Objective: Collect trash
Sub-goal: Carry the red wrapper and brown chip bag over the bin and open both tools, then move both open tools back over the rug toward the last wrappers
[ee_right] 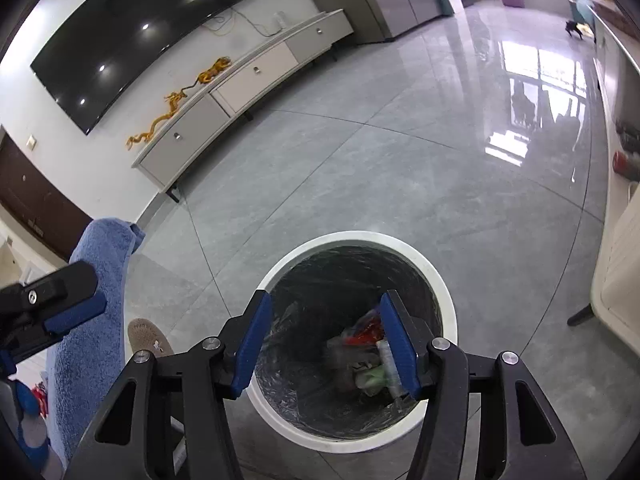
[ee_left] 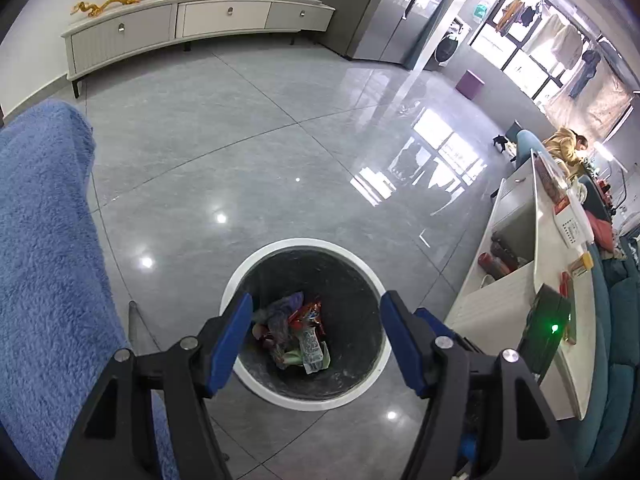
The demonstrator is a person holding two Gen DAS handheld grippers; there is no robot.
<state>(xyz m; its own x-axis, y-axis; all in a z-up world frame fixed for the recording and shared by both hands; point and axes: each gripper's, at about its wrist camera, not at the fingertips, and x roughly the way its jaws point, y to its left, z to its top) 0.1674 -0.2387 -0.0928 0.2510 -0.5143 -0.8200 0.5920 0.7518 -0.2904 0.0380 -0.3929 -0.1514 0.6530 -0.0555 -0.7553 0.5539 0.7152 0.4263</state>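
Both tongs, left tongs (ee_left: pixel 316 344) and right tongs (ee_right: pixel 326 344), gape wide and empty above the white-rimmed bin (ee_left: pixel 256 258) holding wrappers (ee_left: pixel 304 336), on glossy grey floor (ee_left: pixel 248 140).

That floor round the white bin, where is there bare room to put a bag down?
The grey tiled floor lies bare between the white-rimmed bin lined in black plastic and the long white drawer cabinet. It is tighter left of the bin, by the blue fleecy cloth and tan shoe. The bin's bottom is crowded with wrappers.
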